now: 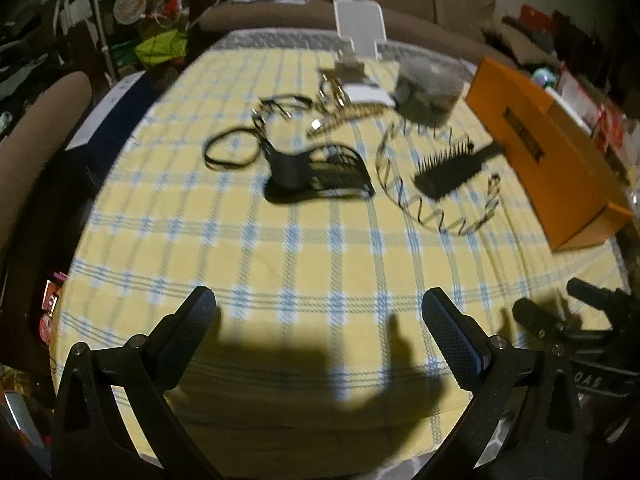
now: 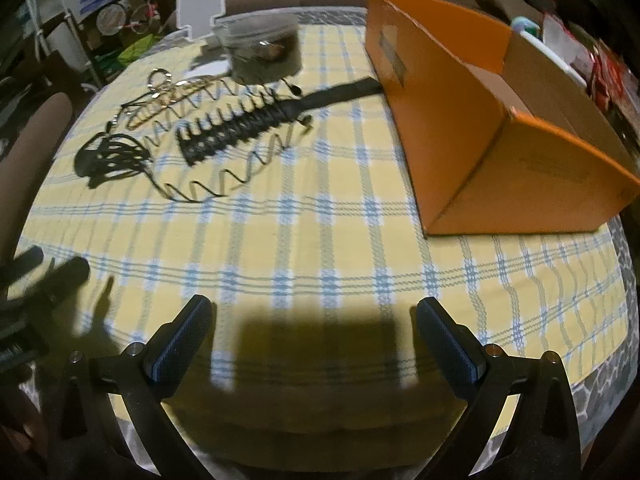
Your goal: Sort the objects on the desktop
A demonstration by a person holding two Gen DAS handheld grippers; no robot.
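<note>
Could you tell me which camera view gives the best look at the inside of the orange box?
The right wrist view: the orange box sits close, with its open top and bare cardboard inner walls visible. The left wrist view shows it only at the right edge, from outside, with its interior hidden.

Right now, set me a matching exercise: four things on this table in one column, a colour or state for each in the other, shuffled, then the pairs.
Things:
1. cardboard box
2. hairbrush
3. round container
4. left gripper

Descriptions:
A. black, bristles up, lying on the cloth
B. jaws apart, holding nothing
C. orange, open at the top
D. clear walls, dark contents inside

Pairs: 1-C, 2-A, 3-D, 4-B
</note>
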